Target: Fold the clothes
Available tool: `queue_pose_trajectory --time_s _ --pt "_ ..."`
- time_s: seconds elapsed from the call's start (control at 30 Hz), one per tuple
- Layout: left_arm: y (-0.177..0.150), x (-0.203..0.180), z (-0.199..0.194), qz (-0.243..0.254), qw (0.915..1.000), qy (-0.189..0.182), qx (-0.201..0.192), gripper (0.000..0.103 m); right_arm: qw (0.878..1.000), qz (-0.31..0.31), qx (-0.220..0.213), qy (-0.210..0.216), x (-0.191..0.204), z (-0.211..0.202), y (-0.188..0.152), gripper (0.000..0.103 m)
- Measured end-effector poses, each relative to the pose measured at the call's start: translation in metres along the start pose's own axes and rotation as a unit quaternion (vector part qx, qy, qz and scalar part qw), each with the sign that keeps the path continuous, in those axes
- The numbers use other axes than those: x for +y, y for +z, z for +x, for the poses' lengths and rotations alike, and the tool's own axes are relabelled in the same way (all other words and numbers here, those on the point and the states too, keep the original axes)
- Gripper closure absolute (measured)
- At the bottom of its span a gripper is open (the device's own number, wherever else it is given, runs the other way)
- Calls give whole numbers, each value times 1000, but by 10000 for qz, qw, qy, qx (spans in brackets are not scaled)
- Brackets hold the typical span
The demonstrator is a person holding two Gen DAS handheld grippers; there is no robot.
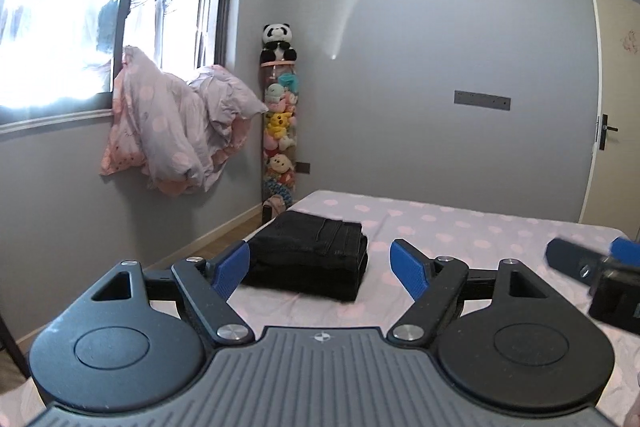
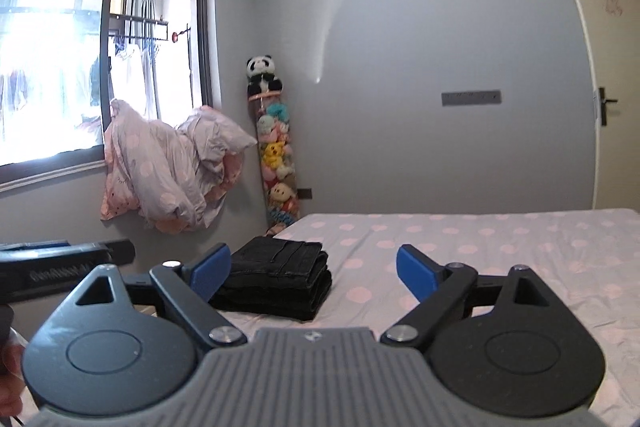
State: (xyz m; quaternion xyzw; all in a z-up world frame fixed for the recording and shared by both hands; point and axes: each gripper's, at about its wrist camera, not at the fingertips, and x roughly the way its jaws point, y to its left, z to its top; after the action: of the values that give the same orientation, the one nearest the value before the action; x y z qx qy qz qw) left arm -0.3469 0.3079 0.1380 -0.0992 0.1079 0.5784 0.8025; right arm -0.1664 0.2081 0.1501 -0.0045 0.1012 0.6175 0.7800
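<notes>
A folded pair of black jeans (image 1: 310, 253) lies in a neat stack on the bed (image 1: 460, 231) near its far left corner; it also shows in the right wrist view (image 2: 280, 277). My left gripper (image 1: 320, 267) is open and empty, held above the bed just in front of the jeans. My right gripper (image 2: 314, 273) is open and empty, to the right of the jeans and apart from them. The right gripper shows blurred at the right edge of the left wrist view (image 1: 600, 267).
The bed has a pink polka-dot sheet (image 2: 500, 251). A rumpled pink duvet (image 1: 176, 131) hangs from the window sill at the left. A tall holder of plush toys with a panda on top (image 1: 278, 115) stands in the corner. A door (image 1: 618, 115) is at the right.
</notes>
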Motion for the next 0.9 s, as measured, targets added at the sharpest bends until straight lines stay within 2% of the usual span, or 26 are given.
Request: queue_pose_trajectory --time_s 0.1,0.27,0.57,0.73,0.9 --pt "-15 -3 -9 -9 9997 -61 222 12 10000 -18 -48 -54 -1 -24 -7 8" --pt "-44 -6 -19 18 9976 -65 694 12 9989 -298 294 -230 5 -44 -26 8" --pt "-82 -17 -32 188 9941 -123 1060 12 9935 -366 1012 -378 3 -60 -68 8" --pt "-89 -27 -34 373 9939 -66 1040 12 9927 -230 1100 -433 -6 -68 -74 8" --pt "-82 -32 -42 414 9961 31 779 12 9941 6 951 -514 -11 -70 -62 8"
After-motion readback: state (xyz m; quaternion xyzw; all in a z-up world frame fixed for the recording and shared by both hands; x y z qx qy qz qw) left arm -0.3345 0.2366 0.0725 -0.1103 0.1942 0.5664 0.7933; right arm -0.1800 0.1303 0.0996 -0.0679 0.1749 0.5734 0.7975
